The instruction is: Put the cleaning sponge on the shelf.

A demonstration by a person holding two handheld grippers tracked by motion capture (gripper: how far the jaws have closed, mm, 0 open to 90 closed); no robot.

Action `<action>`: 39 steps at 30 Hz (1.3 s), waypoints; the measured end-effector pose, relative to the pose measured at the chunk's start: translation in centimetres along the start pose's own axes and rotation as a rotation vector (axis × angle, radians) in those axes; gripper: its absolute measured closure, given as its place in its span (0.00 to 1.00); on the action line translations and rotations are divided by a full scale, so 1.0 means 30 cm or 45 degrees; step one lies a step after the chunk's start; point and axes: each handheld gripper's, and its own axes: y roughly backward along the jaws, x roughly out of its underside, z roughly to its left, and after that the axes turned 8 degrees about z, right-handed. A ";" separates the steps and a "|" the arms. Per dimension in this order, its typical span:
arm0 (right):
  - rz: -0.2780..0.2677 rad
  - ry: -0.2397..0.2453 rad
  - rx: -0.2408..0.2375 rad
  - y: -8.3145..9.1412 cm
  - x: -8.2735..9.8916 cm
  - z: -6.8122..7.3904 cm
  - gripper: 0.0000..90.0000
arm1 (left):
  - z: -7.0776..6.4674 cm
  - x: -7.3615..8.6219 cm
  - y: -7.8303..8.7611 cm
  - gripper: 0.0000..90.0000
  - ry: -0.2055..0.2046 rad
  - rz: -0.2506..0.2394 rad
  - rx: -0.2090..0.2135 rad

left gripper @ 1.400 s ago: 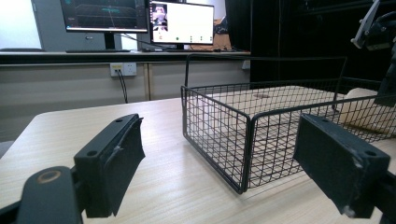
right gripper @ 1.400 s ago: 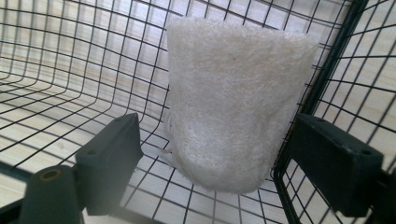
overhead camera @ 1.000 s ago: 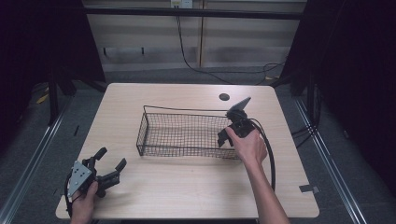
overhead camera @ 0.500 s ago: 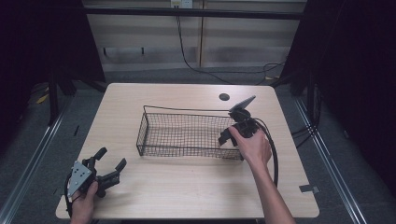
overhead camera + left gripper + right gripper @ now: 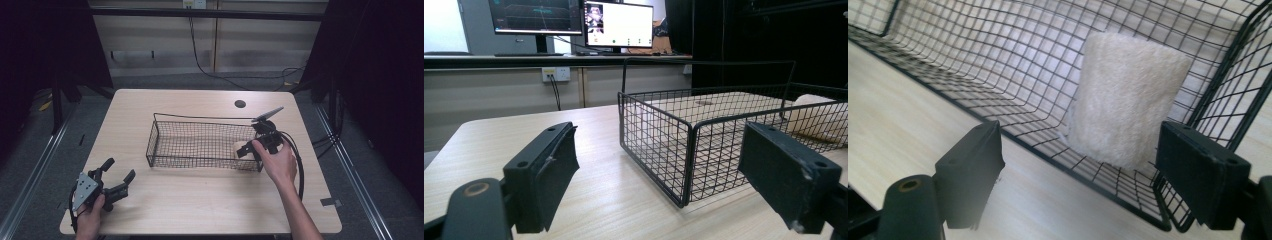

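Backing the right tongs away from the wire basket looks like the step now; their jaws have just been closing a little, yet stand wide with nothing between them. Best to lift clear of the rim so no wire gets snagged. The fuzzy cream roll rests inside the basket's right end, against the end wall; its long axis seems to run along the basket floor, though I can't be sure. The left tongs rest wide and empty on the table.

L gripper: blk, grey 3-corner plate | R gripper: blk, blk cable | arms bare
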 end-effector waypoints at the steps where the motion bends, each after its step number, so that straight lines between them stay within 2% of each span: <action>1: -0.005 0.008 -0.009 0.006 0.006 0.001 0.21 | -0.001 0.000 0.000 0.17 0.004 -0.003 0.001; 3: -0.030 0.018 -0.016 0.017 0.017 0.004 0.21 | -0.001 0.000 -0.001 0.17 0.004 -0.003 0.001; 4: -0.051 0.024 -0.058 0.021 0.026 0.004 0.21 | -0.001 0.000 -0.001 0.17 0.004 -0.003 0.001; 8: -0.067 0.039 -0.062 0.025 0.053 0.004 0.20 | -0.001 0.000 0.000 0.17 0.004 -0.003 0.001; 11: -0.074 0.066 -0.030 0.026 0.072 0.004 0.19 | -0.001 0.000 -0.001 0.17 0.004 -0.003 0.001; 12: -0.091 0.066 -0.032 0.030 0.079 0.006 0.19 | -0.001 0.000 -0.001 0.17 0.004 -0.003 0.001; 14: -0.127 0.067 -0.077 0.035 0.094 0.006 0.19 | -0.001 0.000 -0.001 0.17 0.004 -0.003 0.001; 16: -0.137 0.071 -0.084 0.038 0.109 0.010 0.19 | -0.001 0.000 -0.001 0.17 0.003 -0.003 0.000; 19: -0.151 0.097 -0.054 0.041 0.138 0.020 0.20 | -0.001 0.000 -0.001 0.17 0.003 -0.003 0.001; 22: -0.195 0.118 -0.083 0.047 0.166 0.029 0.22 | -0.001 0.000 -0.001 0.17 0.004 -0.003 0.000; 25: -0.204 0.145 -0.052 0.043 0.196 0.041 0.22 | -0.001 0.000 -0.001 0.17 0.002 -0.002 0.001; 34: -0.246 0.154 -0.041 0.020 0.271 0.058 0.24 | -0.001 0.000 -0.001 0.17 0.003 -0.003 0.000; 39: -0.238 0.162 -0.044 -0.004 0.312 0.062 0.24 | -0.001 0.000 0.000 0.17 0.002 -0.002 0.000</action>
